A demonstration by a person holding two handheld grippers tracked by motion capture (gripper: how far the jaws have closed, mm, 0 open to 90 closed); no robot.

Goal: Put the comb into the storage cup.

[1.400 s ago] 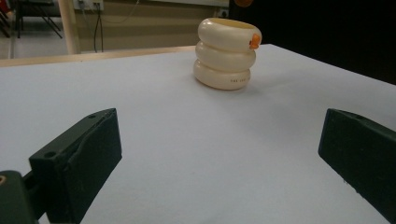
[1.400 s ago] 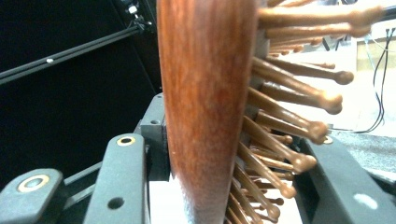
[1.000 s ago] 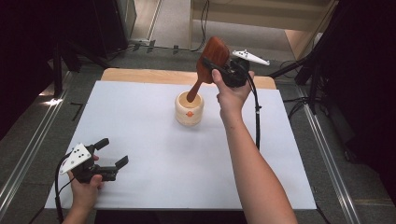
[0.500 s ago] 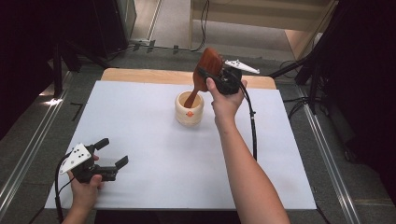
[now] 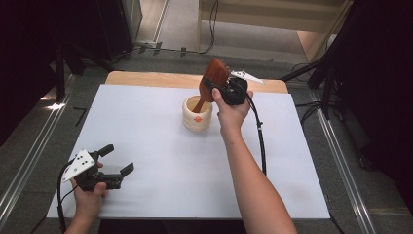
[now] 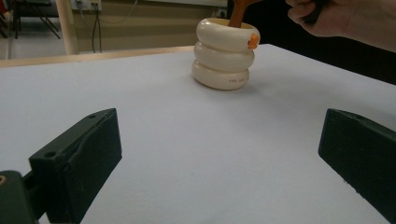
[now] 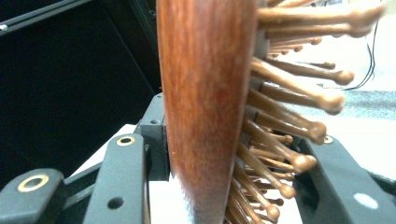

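Observation:
A brown wooden hairbrush (image 5: 215,77) stands tilted, its handle tip down inside a cream ringed cup (image 5: 197,118) at the table's far middle. My right gripper (image 5: 210,88) is shut on the brush head from the right, just above the cup's rim. In the right gripper view the brush (image 7: 201,93) sits between the two jaws of that gripper (image 7: 233,156), smooth back to the left and bristles to the right. My left gripper (image 5: 118,158) rests open on the near left of the table, nothing in it. From the left gripper (image 6: 219,154) view the cup (image 6: 223,56) stands ahead, with the handle (image 6: 238,11) rising out of it.
A white sheet (image 5: 146,136) covers the table, with a wooden strip (image 5: 146,78) along its far edge. A black cable (image 5: 260,141) trails from the right gripper beside the forearm. Dark stands and floor cables surround the table. The right hand (image 6: 336,18) is above the cup.
The right hand has come down and slightly left, lowering the brush so its handle sits deeper in the cup. The left gripper has stayed put.

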